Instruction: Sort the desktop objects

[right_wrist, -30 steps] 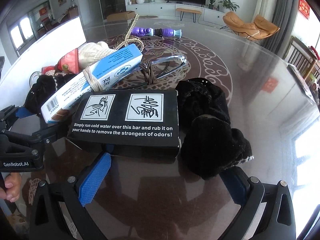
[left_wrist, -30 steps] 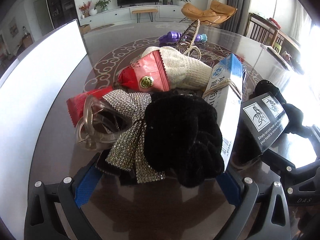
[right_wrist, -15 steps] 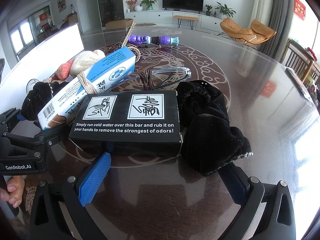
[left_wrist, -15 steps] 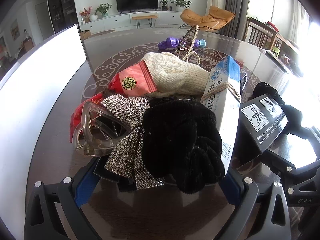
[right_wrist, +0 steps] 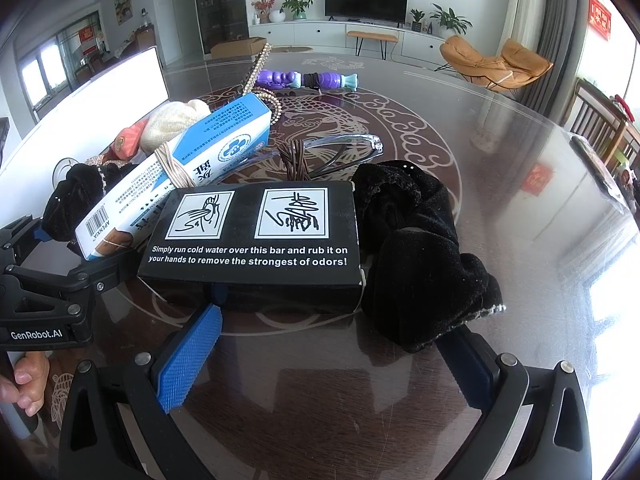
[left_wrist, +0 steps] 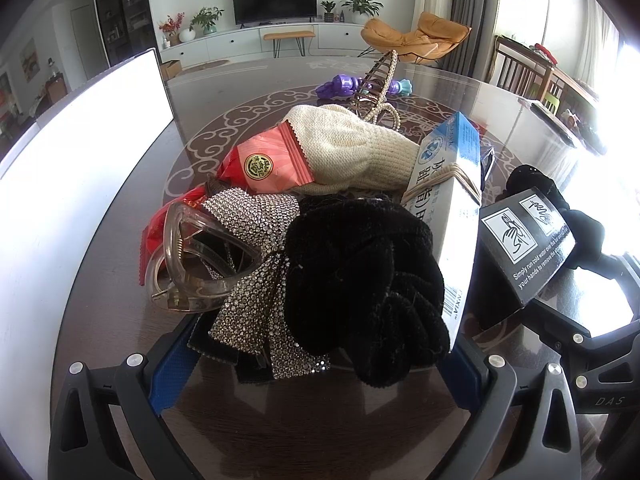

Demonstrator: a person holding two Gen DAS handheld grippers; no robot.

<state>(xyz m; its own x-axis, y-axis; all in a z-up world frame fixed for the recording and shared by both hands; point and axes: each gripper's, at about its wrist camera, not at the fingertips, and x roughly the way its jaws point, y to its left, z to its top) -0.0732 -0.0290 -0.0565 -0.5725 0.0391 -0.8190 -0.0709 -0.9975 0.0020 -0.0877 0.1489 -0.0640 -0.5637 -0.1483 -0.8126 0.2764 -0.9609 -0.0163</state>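
Here, the left gripper (left_wrist: 320, 360) stood spread around a black scrunchie (left_wrist: 360, 280); the right gripper (right_wrist: 328, 344) stood spread before a black box (right_wrist: 256, 240) on the desk (right_wrist: 500, 160).

Both tongs now sit farther back from the pile than a second ago. In the left view, the scrunchie (left_wrist: 360, 276) shows lower; in the right view, more bare bench (right_wrist: 320, 380) shows before the black box (right_wrist: 256, 240).
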